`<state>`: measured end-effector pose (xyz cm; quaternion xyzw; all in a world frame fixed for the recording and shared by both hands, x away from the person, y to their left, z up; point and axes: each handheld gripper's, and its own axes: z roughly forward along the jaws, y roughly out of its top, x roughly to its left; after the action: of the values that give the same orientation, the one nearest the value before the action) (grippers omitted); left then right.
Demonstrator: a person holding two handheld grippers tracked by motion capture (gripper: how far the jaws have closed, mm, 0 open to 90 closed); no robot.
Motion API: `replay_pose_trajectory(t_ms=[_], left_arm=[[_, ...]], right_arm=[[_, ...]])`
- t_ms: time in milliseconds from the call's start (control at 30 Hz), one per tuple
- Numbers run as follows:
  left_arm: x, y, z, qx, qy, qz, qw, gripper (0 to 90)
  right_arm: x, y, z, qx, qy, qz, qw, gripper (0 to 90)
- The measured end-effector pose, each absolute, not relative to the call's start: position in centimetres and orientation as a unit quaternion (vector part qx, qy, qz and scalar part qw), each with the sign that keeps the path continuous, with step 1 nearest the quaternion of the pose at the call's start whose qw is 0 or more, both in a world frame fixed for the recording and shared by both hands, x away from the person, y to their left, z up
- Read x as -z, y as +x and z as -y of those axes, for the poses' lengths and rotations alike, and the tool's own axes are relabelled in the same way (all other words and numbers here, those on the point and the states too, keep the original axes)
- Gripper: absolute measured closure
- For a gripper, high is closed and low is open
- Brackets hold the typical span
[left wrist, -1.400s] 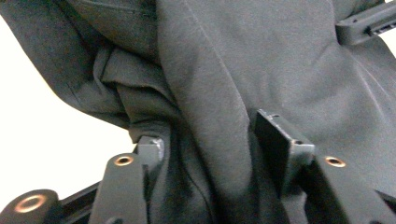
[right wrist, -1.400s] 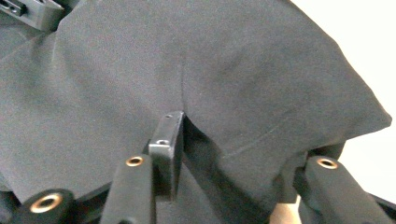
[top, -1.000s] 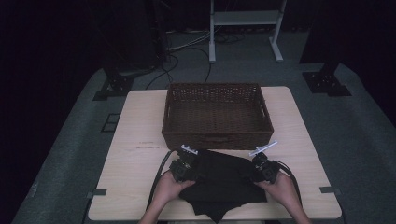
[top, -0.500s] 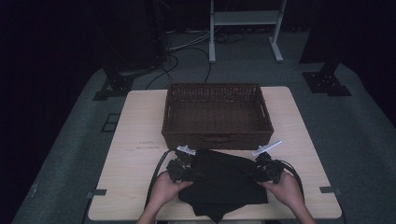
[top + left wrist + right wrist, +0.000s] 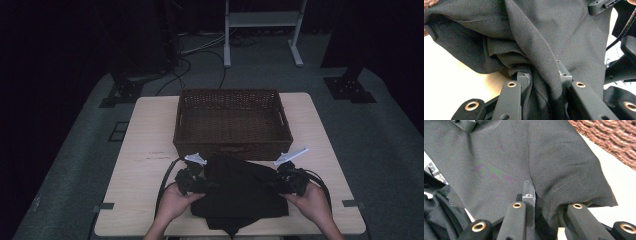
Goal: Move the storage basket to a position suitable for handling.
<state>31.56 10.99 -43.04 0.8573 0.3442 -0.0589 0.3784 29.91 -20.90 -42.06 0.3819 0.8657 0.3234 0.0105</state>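
Observation:
A black cloth [image 5: 242,192] lies folded on the near part of the wooden table [image 5: 145,130], just in front of a brown wicker basket [image 5: 232,145]. My left gripper [image 5: 192,178] is shut on the cloth's left edge, and my right gripper [image 5: 291,181] is shut on its right edge. In the left gripper view the cloth [image 5: 549,30] bunches into folds and is pinched in my left gripper [image 5: 544,77]. In the right gripper view the cloth [image 5: 499,157] is stretched smooth and runs into my right gripper [image 5: 541,200]. One metal fingertip [image 5: 528,192] shows there; fabric covers the other.
The basket is empty and stands in the middle of the table; its woven wall [image 5: 614,137] is close to the cloth's far corner. Bare tabletop lies left and right of the basket. Cables and a metal stand [image 5: 260,30] are on the floor beyond.
Both grippers stay shut on the cloth. The hands have shifted only slightly, with the right one a little to the right, and the cloth's far edge is a bit closer to the basket.

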Motion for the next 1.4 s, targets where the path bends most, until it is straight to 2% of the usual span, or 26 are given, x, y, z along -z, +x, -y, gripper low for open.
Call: replay_pose_trajectory(t_ms=[767,1400], left_arm=[[38.8,30.7,-10.3,0.025,0.867,-0.313,0.386,71.7],[36.1,31.0,-10.4,0.007,0.869,-0.302,0.391,71.7]], right_arm=[[37.6,28.6,21.3,-0.333,0.362,-0.869,0.054,76.2],[35.1,29.0,21.4,-0.350,0.353,-0.866,0.061,76.2]])
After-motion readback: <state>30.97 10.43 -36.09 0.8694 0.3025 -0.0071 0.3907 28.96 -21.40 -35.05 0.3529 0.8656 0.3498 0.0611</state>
